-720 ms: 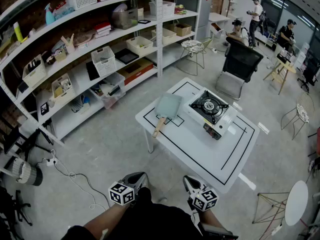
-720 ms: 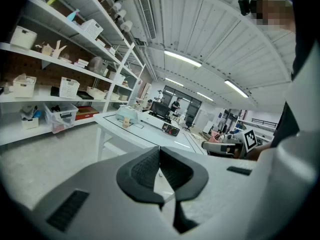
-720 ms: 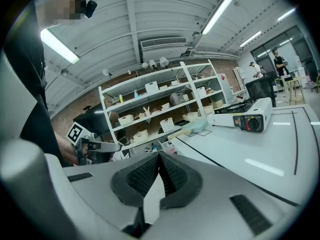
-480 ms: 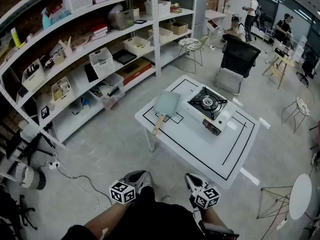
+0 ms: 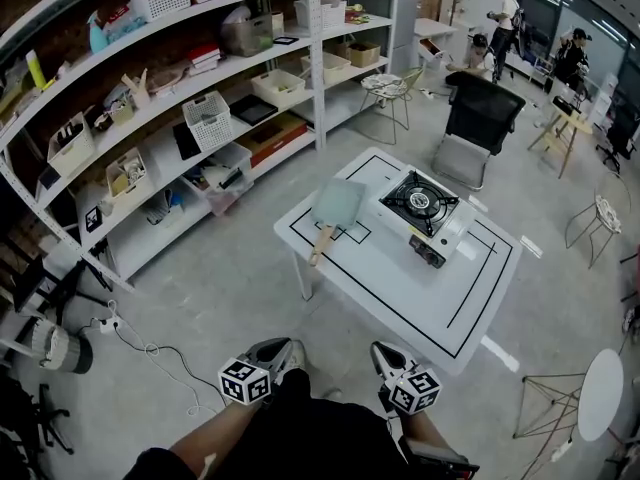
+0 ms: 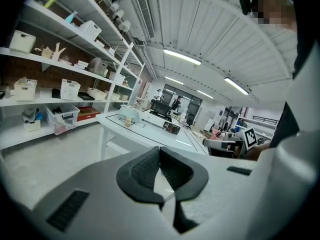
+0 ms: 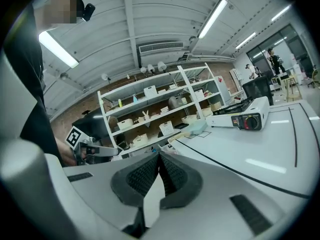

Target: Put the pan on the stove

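The left tongs (image 6: 160, 154) and the right tongs (image 7: 159, 159) are both pressed together with nothing between them. They are held low, side by side, short of the counter (image 5: 400, 293). Well ahead of them the pan (image 5: 337, 205) lies on the counter, its handle pointing back toward the tongs, just left of the stove (image 5: 420, 208).

Seen from the head view, a person in dark clothing (image 5: 300, 440) carries two pale grey, smooth-moulded tools. The left gripper (image 5: 287, 348) and right gripper (image 5: 380, 354) each bear a cube (image 5: 245, 384) of black-and-white square markers. Black ribbed pads (image 6: 145, 166) line the jaws, and dark slotted recesses (image 6: 70, 210) mark the shells.
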`<state>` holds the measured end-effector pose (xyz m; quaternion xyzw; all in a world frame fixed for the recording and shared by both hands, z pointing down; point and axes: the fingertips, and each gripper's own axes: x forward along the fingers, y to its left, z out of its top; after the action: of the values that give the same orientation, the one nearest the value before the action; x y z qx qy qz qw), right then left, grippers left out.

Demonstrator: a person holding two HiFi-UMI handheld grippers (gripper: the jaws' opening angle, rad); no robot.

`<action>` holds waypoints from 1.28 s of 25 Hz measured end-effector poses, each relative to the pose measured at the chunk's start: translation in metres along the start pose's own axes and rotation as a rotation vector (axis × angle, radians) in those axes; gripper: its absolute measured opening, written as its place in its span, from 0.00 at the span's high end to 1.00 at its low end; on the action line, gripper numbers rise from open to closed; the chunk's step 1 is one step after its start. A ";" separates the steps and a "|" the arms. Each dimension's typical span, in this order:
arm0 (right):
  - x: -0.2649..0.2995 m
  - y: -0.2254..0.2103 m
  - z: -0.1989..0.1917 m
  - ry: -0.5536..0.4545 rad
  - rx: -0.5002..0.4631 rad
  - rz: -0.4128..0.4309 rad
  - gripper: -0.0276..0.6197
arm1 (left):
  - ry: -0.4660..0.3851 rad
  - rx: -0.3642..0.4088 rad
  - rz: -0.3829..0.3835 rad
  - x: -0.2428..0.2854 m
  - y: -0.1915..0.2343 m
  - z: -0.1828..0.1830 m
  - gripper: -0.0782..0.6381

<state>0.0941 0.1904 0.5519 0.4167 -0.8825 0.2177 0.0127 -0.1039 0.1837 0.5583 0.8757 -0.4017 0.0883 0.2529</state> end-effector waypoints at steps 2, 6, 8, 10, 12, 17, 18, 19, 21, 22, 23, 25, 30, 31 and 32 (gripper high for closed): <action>0.001 0.000 0.001 0.000 0.004 0.001 0.92 | -0.004 -0.001 -0.006 -0.001 -0.002 0.001 0.88; 0.004 0.000 0.002 0.002 0.003 0.000 0.92 | -0.015 0.004 0.005 -0.003 -0.001 0.006 0.88; 0.005 -0.001 0.002 0.001 0.003 0.002 0.92 | -0.017 0.003 0.013 -0.004 0.001 0.006 0.88; 0.007 -0.003 0.003 0.001 0.005 0.004 0.92 | -0.019 0.001 0.021 -0.004 0.003 0.006 0.88; 0.009 -0.005 0.003 0.004 0.008 0.002 0.92 | -0.022 0.002 0.028 -0.003 0.006 0.009 0.88; 0.018 -0.013 0.006 0.011 0.010 -0.008 0.92 | -0.021 0.004 0.028 0.003 0.012 0.015 0.88; 0.020 -0.015 0.008 0.010 0.010 -0.008 0.92 | -0.019 0.003 0.027 0.006 0.014 0.016 0.88; 0.023 -0.017 0.009 0.010 0.011 -0.010 0.92 | -0.015 0.001 0.025 0.009 0.015 0.016 0.88; 0.027 -0.022 0.012 0.010 0.016 -0.017 0.92 | -0.002 -0.004 0.016 0.019 0.018 0.015 0.88; 0.028 -0.024 0.014 0.010 0.020 -0.021 0.92 | 0.003 -0.005 0.011 0.024 0.019 0.016 0.88; 0.030 -0.027 0.015 0.012 0.024 -0.026 0.92 | 0.007 -0.005 0.005 0.031 0.021 0.018 0.88; 0.032 -0.035 0.016 0.024 0.028 -0.036 0.92 | 0.007 -0.002 -0.012 0.044 0.023 0.025 0.88; 0.044 -0.058 0.024 0.056 0.026 -0.074 0.92 | 0.004 0.011 -0.052 0.076 0.031 0.048 0.88; 0.048 -0.061 0.027 0.055 0.029 -0.080 0.92 | 0.006 0.010 -0.053 0.081 0.035 0.051 0.88; 0.052 -0.065 0.030 0.054 0.031 -0.084 0.92 | 0.008 0.007 -0.054 0.086 0.040 0.053 0.88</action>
<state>0.1128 0.1045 0.5596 0.4476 -0.8601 0.2418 0.0391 -0.0799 0.0778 0.5583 0.8866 -0.3768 0.0863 0.2539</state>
